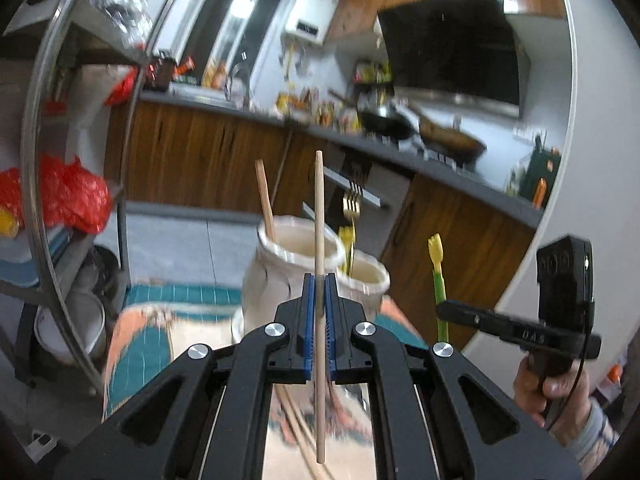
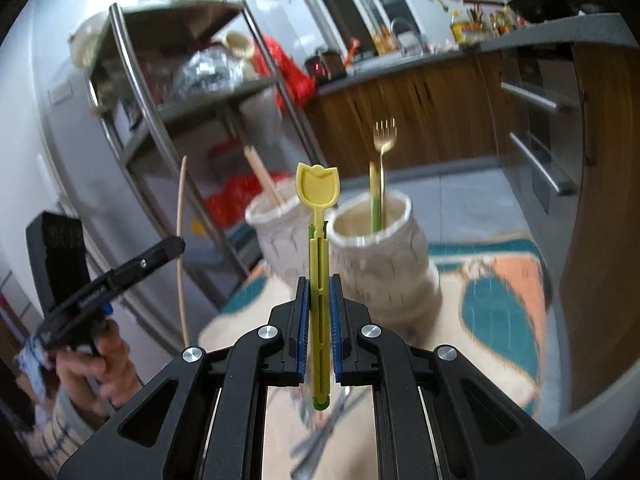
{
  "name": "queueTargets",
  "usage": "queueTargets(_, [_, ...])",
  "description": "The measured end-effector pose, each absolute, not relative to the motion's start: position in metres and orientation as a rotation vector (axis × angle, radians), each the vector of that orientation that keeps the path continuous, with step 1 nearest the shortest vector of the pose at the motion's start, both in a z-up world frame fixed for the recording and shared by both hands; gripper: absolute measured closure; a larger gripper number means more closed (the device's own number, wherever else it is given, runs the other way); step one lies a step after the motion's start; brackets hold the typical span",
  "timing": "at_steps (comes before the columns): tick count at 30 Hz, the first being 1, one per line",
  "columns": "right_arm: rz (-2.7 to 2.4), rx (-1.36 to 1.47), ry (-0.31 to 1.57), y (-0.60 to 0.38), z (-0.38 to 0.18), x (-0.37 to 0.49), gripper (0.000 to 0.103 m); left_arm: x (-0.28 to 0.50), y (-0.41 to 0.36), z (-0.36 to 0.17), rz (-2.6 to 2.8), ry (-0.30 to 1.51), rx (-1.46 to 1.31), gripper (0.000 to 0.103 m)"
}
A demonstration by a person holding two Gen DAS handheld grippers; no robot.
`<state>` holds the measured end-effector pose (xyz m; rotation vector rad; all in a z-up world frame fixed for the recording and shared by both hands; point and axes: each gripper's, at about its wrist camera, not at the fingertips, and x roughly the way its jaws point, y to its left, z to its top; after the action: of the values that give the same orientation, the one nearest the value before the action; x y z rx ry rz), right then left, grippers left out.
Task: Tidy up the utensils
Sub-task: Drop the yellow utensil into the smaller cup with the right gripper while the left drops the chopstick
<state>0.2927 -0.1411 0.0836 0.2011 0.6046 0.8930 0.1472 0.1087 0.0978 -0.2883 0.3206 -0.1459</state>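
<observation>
The left gripper (image 1: 320, 288) held a wooden chopstick (image 1: 319, 240) upright, its jaws closed on the shaft. Just beyond stood two white ceramic jars on the patterned tabletop (image 2: 500, 308): the left jar (image 1: 280, 276) carried another chopstick (image 1: 265, 196), the right jar (image 2: 380, 252) a gold fork (image 2: 383, 148). The right gripper (image 2: 319, 292) had its jaws clamped on a yellow tulip-shaped spoon (image 2: 318, 208), upright before the jars.
</observation>
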Motion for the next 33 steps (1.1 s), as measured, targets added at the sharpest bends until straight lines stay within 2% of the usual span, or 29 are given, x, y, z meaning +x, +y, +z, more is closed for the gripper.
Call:
queueTargets(8, [0.891,0.295,0.452,-0.139,0.094,0.316,0.092,0.171,0.116,0.12,-0.137,0.137,-0.32,0.098])
queueTargets(21, [0.823,0.257,0.328,-0.114,0.11,0.353,0.092,0.224,0.11,0.143,-0.066,-0.055,-0.315,0.098])
queueTargets(33, [0.733,0.116,0.37,-0.089,0.078,0.358,0.092,0.237,0.09,0.105,-0.031,0.055,-0.246,0.098])
